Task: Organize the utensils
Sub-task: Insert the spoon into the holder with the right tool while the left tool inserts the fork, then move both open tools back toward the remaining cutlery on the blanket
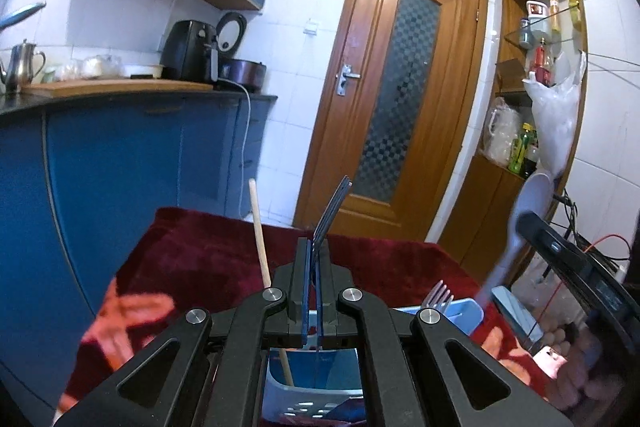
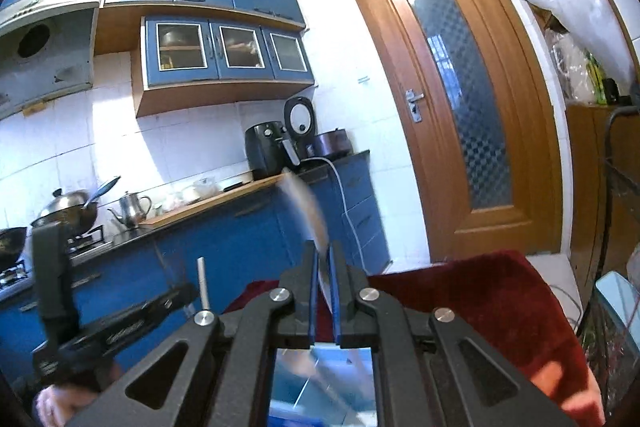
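Left wrist: left gripper (image 1: 316,291) clamps dark fork (image 1: 331,213), stiff, slick, thin; neck grip. Right gripper (image 2: 324,291) pinches pale spoon (image 2: 306,211) handle.

Matte black claw (image 1: 314,267) linkages, round silver pivot screws, thin blue pads (image 2: 314,287).

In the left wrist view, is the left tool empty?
No: the left tool is shut on a fork, whose tines stick up past the tips toward the door.
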A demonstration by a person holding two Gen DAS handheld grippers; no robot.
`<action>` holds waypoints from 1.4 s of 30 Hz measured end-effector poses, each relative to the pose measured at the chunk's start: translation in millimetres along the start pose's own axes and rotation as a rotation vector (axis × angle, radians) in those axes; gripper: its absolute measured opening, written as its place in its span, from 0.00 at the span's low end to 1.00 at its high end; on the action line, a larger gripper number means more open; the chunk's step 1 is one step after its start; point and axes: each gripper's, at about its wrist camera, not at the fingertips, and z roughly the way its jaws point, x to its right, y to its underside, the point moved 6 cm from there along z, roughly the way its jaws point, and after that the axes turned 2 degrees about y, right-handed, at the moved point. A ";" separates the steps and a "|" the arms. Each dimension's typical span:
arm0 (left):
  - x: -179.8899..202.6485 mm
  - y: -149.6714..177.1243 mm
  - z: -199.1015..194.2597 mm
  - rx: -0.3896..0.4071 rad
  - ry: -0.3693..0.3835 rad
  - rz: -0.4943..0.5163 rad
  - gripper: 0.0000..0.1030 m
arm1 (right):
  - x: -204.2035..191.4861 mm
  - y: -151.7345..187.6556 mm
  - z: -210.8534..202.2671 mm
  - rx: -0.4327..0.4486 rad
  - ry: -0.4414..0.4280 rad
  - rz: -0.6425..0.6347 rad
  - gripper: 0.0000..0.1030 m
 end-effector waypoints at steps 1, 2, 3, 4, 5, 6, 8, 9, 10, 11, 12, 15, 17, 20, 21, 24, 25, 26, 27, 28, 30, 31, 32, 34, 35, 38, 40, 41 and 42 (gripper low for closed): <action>-0.1 1.7 1.4 -0.004 0.003 0.000 0.01 | 2.0 1.0 4.5 0.002 0.000 0.006 0.07; -0.9 3.5 2.7 -0.007 0.005 -0.002 0.02 | 4.1 3.6 10.5 -0.003 0.002 0.011 0.07; -2.2 5.5 3.9 -0.012 0.006 -0.004 0.02 | 5.8 5.8 15.1 -0.011 0.005 0.013 0.07; -3.0 7.4 5.5 -0.020 0.009 -0.006 0.02 | 7.5 10.3 19.5 -0.025 0.009 0.014 0.07; -3.3 8.8 6.9 -0.027 0.014 -0.008 0.02 | 9.0 15.9 23.0 -0.043 0.010 0.015 0.07; -3.8 11.2 9.0 -0.039 0.022 -0.007 0.02 | 10.0 20.4 25.0 -0.058 0.013 0.014 0.07; -3.8 15.1 11.7 -0.059 0.026 -0.006 0.02 | 12.7 29.5 26.6 -0.089 0.018 0.012 0.08; -4.0 17.1 12.7 -0.070 0.026 -0.007 0.02 | 12.7 31.5 27.6 -0.101 0.020 0.011 0.08; -3.9 18.9 13.4 -0.080 0.027 -0.008 0.03 | 12.6 33.6 27.0 -0.111 0.026 0.006 0.08; -3.8 20.6 13.4 -0.088 0.029 -0.010 0.04 | 11.1 35.0 25.7 -0.119 0.021 0.000 0.10; -4.2 22.2 13.4 -0.097 0.027 -0.011 0.05 | 9.5 35.7 24.0 -0.126 0.018 -0.006 0.10; -6.6 24.1 11.6 -0.118 0.021 -0.023 0.11 | 4.1 36.9 18.0 -0.139 0.011 -0.023 0.17; -7.0 23.6 8.8 -0.128 0.028 -0.035 0.17 | 0.6 35.9 11.8 -0.140 0.013 -0.030 0.18; -6.6 22.5 1.3 -0.133 0.033 -0.037 0.39 | -3.6 34.2 1.3 -0.139 0.013 -0.029 0.21; -5.5 21.9 -2.1 -0.132 0.039 -0.034 0.41 | -5.3 33.7 -2.9 -0.140 0.014 -0.029 0.22; -0.5 20.4 -11.3 -0.142 0.064 -0.009 0.41 | -12.2 33.0 -12.7 -0.149 0.024 -0.041 0.22; 0.9 19.7 -14.1 -0.143 0.069 -0.001 0.41 | -14.9 33.0 -16.9 -0.151 0.029 -0.048 0.22; 2.4 19.3 -16.6 -0.146 0.074 0.009 0.41 | -17.6 33.5 -21.2 -0.156 0.035 -0.055 0.22; 4.8 19.2 -19.7 -0.154 0.078 0.022 0.41 | -20.5 34.1 -25.7 -0.163 0.044 -0.062 0.22; 7.0 18.9 -21.3 -0.160 0.079 0.030 0.41 | -22.1 34.4 -28.7 -0.168 0.052 -0.065 0.22; 11.0 19.5 -26.9 -0.177 0.080 0.050 0.41 | -25.7 35.3 -36.3 -0.180 0.067 -0.061 0.22; 13.0 20.1 -29.3 -0.184 0.081 0.057 0.41 | -26.8 35.7 -40.3 -0.188 0.073 -0.054 0.22; 14.5 20.7 -32.4 -0.192 0.081 0.063 0.41 | -27.8 36.7 -44.4 -0.200 0.078 -0.043 0.22; 17.2 22.9 -40.9 -0.207 0.079 0.074 0.41 | -29.7 39.3 -51.4 -0.224 0.079 -0.025 0.22; 18.4 24.6 -46.2 -0.215 0.077 0.078 0.41 | -30.6 40.2 -54.4 -0.236 0.079 -0.019 0.22; 19.4 29.3 -58.5 -0.232 0.073 0.076 0.41 | -32.3 45.2 -65.6 -0.269 0.085 -0.016 0.22; 19.7 34.7 -66.9 -0.252 0.065 0.072 0.41 | -31.8 49.0 -74.4 -0.290 0.095 -0.016 0.22; 19.2 37.1 -70.4 -0.261 0.062 0.071 0.41 | -31.5 51.0 -78.3 -0.301 0.098 -0.013 0.22; 19.1 40.7 -74.7 -0.272 0.059 0.069 0.41 | -31.4 53.8 -82.2 -0.313 0.102 -0.011 0.22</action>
